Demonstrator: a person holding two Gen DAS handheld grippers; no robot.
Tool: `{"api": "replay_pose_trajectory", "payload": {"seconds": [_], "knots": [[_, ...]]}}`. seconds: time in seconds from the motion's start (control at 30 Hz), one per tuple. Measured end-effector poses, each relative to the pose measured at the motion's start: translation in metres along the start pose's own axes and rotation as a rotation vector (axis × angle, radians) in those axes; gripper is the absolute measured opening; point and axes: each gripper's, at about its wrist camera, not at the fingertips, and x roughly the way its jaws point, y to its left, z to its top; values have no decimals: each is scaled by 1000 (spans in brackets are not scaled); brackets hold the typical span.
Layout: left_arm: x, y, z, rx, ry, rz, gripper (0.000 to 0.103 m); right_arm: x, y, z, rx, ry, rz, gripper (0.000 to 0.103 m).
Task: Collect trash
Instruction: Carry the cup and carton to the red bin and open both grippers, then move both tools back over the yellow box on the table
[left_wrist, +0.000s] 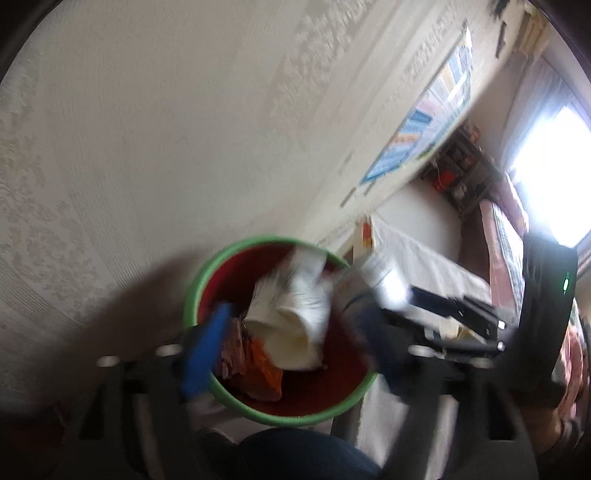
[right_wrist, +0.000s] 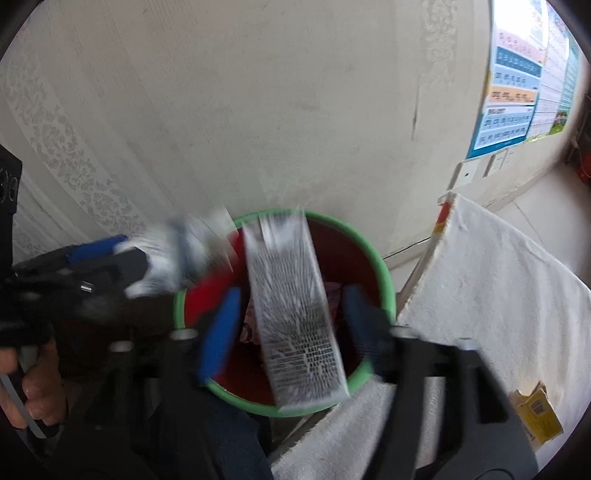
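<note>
Closest in, at 6 o'clock of both wrist views: dark trouser leg (left_wrist: 303, 454), seen between the gripper arms.

Just beyond, right gripper (right_wrist: 291, 328): blue fingers (right_wrist: 218, 332) spread apart, nothing pinched. White carton w/ black print (right_wrist: 295, 306) sits in the gap, tilted, blurred, pads not visibly pressing it; reads as released and dropping. Lower end of carton over bin rim at 6 o'clock.

Left gripper (left_wrist: 291, 343): likewise spread, not gripping. Crumpled white wrapper (left_wrist: 295, 314) between fingers but loose, over the bin's middle. From right view, same wrapper (right_wrist: 173, 254) blurred at 9 o'clock, just beyond the left gripper's tip, by the rim.

Beneath both: red bin w/ green rim (left_wrist: 192, 295), standing against a pale patterned wall (left_wrist: 147, 129). Inside already: orange/brown snack wrappers (left_wrist: 258, 369) toward 7 o'clock.

Step in hand, prob.: drop-off, both pieces let go over the bin. Carton not yet fully inside; could catch the rim.

Next move calls for: pulling both grippers back clear of the rim, then hunting more trash. Yellow box (right_wrist: 535, 413) on white towel-covered surface (right_wrist: 498, 277) at 4 o'clock looks a likely candidate, tho can't tell if it's trash.

Farther off, at 2 o'clock: poster (right_wrist: 517, 92) on wall.
</note>
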Motion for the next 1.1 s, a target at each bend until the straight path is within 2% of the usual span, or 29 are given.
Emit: {"api": "replay_pose_trajectory", "payload": {"seconds": [0.17, 0.4, 0.73, 0.93, 1.1], "knots": [[-3, -3, -2, -8, -9, -17, 82, -9, -11, -12, 6, -4, -31, 85], [1, -30, -16, 19, -10, -24, 95, -37, -33, -36, 35, -20, -86, 95], [18, -86, -43, 70, 37, -57, 95, -84, -74, -79, 78, -48, -141, 98], [30, -138, -59, 158, 71, -100, 95, -118, -121, -111, 137, -77, -205, 98], [45, -175, -73, 207, 117, -149, 95, -141, -174, -140, 234, -73, -271, 98]]}}
